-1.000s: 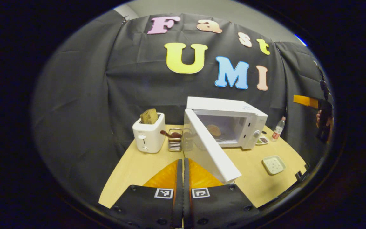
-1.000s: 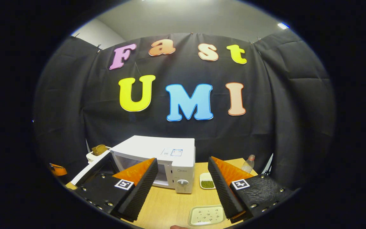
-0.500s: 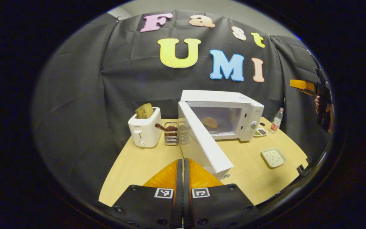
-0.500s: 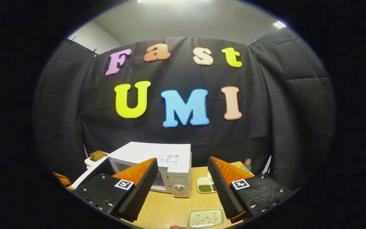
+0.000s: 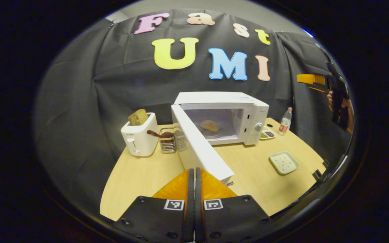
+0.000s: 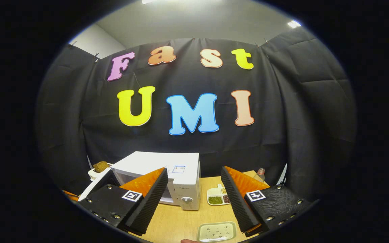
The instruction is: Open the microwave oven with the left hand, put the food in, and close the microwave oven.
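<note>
I see my left gripper [image 5: 195,175] pressed together, right gripper [image 6: 194,184] spread; its finger hides the microwave [image 6: 181,184] cavity.

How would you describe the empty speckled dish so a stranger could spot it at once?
Start at the white microwave on the wooden table. Nearer the table's front edge, off its control-panel side, lies a pale square dish alone. Unlike the divided dish beside the microwave, it holds no food.

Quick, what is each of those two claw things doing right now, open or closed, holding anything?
Left gripper: closed, fingers pressed together, holding nothing.
Right gripper: open wide, holding nothing.
</note>
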The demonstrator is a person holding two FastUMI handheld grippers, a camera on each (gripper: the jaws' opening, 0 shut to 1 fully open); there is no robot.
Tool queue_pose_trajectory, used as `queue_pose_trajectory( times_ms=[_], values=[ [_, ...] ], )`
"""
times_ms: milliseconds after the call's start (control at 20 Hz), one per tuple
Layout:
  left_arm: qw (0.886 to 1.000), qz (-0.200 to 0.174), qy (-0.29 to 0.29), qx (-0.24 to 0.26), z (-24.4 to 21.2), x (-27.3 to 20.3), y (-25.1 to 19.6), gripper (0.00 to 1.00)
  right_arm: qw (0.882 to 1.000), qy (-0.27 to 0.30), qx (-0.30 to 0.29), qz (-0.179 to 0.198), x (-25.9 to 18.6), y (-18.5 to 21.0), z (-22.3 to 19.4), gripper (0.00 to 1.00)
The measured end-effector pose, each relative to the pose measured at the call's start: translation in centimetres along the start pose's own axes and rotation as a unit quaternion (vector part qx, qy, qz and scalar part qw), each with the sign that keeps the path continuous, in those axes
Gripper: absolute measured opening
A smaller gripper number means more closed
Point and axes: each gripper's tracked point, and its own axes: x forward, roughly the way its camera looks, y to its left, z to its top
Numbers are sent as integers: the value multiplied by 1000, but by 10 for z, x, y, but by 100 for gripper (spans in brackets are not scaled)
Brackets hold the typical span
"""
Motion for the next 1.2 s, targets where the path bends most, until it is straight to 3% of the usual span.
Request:
queue_pose_trajectory(
  times_ms=[750,1200],
  values=[
    [996,-74,-13,37,34,46,-84,7,1000,-23,-5,-16,-5,-36,18,96],
    [995,-87,-26,46,53,79,-121,7,999,-32,-8,-28,-18,-54,19,96]
  ],
)
